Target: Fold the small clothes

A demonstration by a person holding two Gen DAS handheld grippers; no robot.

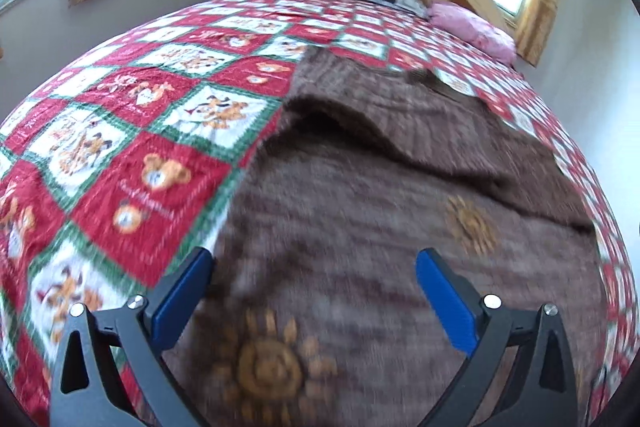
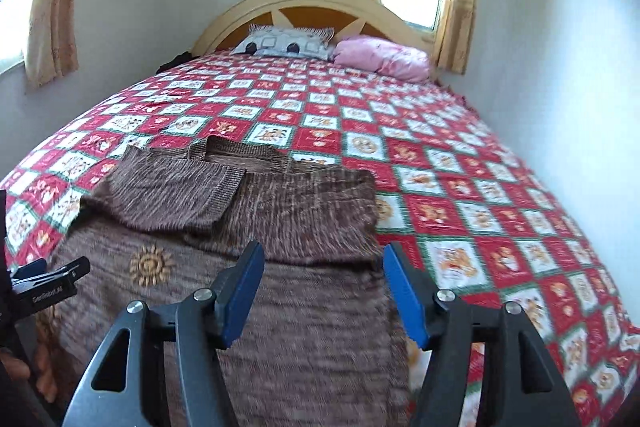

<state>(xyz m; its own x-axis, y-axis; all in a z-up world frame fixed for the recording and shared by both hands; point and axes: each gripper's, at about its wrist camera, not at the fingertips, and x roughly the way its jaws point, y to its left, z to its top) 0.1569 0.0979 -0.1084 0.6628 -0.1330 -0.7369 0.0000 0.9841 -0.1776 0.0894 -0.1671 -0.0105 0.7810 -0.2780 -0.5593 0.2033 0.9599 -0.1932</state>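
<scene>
Brown fuzzy knit fills my left wrist view: the sweater (image 1: 360, 207) lies flat on the bed (image 1: 120, 147), near its foot edge, with a sleeve folded across the chest. My left gripper (image 1: 314, 283) hangs just above the sweater's left side, blue pads spread wide with nothing between them. The picture is smeared, so I judge a hasty pinch here could catch the quilt along with the knit and drag both. From my right wrist view, the sweater (image 2: 248, 227) shows both sleeves laid inward below the ribbed collar, and my right gripper (image 2: 320, 291) is likewise parted and empty over the garment's right edge. If my two sides lift unevenly, I think the loose sleeves could slide out and undo the fold.
</scene>
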